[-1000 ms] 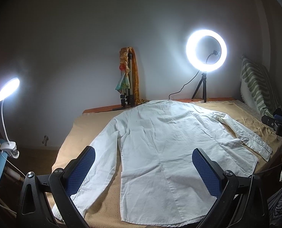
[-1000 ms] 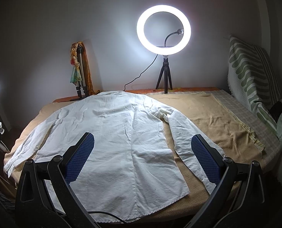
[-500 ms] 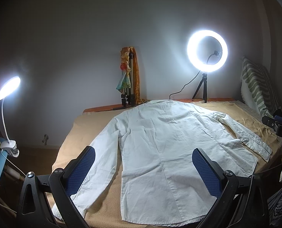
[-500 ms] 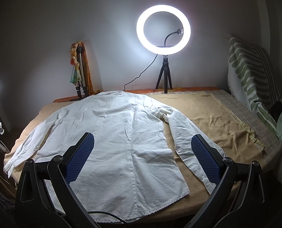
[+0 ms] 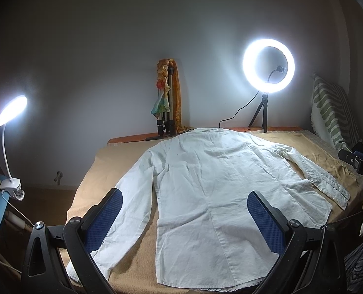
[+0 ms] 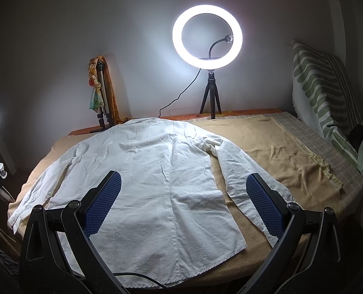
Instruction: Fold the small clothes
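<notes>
A white long-sleeved shirt (image 5: 206, 191) lies flat, back up, on a tan blanket (image 5: 113, 166) on a bed, collar at the far end, both sleeves spread out and down. It also shows in the right wrist view (image 6: 152, 171). My left gripper (image 5: 185, 210) is open and empty, held above the near hem, with its left blue pad (image 5: 103, 220) over the left sleeve. My right gripper (image 6: 182, 196) is open and empty above the shirt's lower right part, with its right pad (image 6: 262, 203) over the right sleeve (image 6: 245, 171).
A lit ring light (image 6: 207, 36) on a small tripod stands at the bed's far edge. A folded tripod with cloth (image 5: 166, 103) leans on the wall. A clip lamp (image 5: 10, 110) shines at left. A green striped pillow (image 6: 323, 90) stands at right.
</notes>
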Demonstrator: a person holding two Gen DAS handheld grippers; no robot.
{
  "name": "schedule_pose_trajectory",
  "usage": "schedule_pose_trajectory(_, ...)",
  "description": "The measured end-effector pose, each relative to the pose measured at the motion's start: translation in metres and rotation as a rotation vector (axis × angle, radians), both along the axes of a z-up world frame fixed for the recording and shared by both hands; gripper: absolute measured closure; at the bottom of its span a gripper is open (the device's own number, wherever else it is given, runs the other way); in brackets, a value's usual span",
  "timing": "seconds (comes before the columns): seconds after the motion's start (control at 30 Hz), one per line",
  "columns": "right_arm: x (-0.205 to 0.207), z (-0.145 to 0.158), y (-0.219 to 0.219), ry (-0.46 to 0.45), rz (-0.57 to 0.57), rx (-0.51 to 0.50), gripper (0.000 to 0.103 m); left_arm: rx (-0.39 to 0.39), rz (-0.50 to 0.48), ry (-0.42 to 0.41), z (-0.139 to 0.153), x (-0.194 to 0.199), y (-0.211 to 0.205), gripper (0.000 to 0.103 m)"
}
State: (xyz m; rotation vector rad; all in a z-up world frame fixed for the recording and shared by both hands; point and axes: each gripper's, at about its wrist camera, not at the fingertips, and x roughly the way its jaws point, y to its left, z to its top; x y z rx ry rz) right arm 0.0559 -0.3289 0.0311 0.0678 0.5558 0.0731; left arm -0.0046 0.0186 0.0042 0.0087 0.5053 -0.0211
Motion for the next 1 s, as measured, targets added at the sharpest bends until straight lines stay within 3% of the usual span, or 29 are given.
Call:
schedule_pose_trajectory(0.5, 0.002, 0.000, 0.004, -0.001, 0.011, 0.019, 0.000, -0.011, 0.037, 0.026, -0.008, 0.007, 0.019, 0.000)
schedule_pose_trajectory(0.7, 0.010, 0.005, 0.012, 0.023, 0.064, 0.079, 0.000, -0.047, 0.081, 0.007, -0.014, 0.017, 0.054, 0.000)
schedule_pose_trajectory(0.83, 0.015, 0.013, 0.025, 0.028, 0.124, 0.104, 0.000, -0.044, 0.153, 0.042, -0.024, 0.035, 0.086, 0.001)
schedule_pose_trajectory(0.93, 0.021, 0.022, 0.040, 0.028, 0.189, 0.116, 0.000, -0.047, 0.188, 0.110, -0.039, 0.048, 0.112, 0.006)
schedule_pose_trajectory(1.0, 0.027, 0.028, 0.052, 0.028, 0.230, 0.134, 0.000, -0.046, 0.202, 0.159, -0.049, 0.058, 0.130, 0.018)
